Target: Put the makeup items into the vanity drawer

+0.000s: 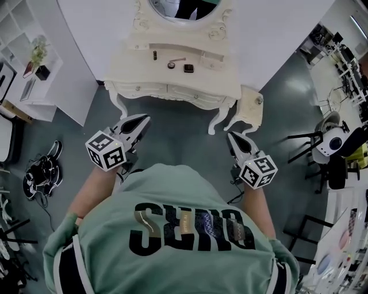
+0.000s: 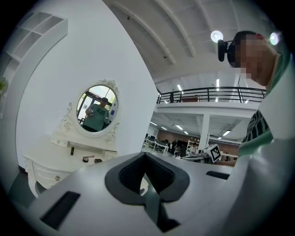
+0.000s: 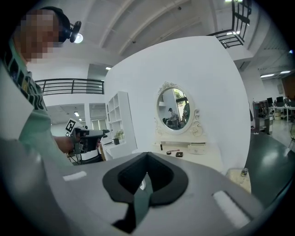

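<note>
Scrollwork in glossy cream-white is edging the vanity (image 1: 129, 66), which is standing on curved legs against a plain white wall, with an oval mirror (image 1: 172, 7) rising at its back. Three makeup items are sitting on its smooth surface, well apart from both tools. A small dark tube (image 1: 154, 55) is standing upright at the left. A round dark pot (image 1: 171, 65) is lying near the middle with a slim stick (image 1: 179, 59) angling off beside it, and a flat square dark case (image 1: 188, 68) is resting just to the right. The vanity drawer (image 1: 192, 94) is showing a closed, bowed front with a small round knob. A low cream stand (image 1: 251, 106) is standing just beside the vanity's right leg. The left tool (image 1: 145, 119), grey and tapering and carrying a cube of black-and-white square markers, is clenched, its jaws pressing together with nothing between them. The right tool (image 1: 230, 136) is looking the same, jaws meeting tip to tip and gripping nothing. Both are hovering over the smooth grey-green floor (image 1: 178, 138) in front of the vanity.
</note>
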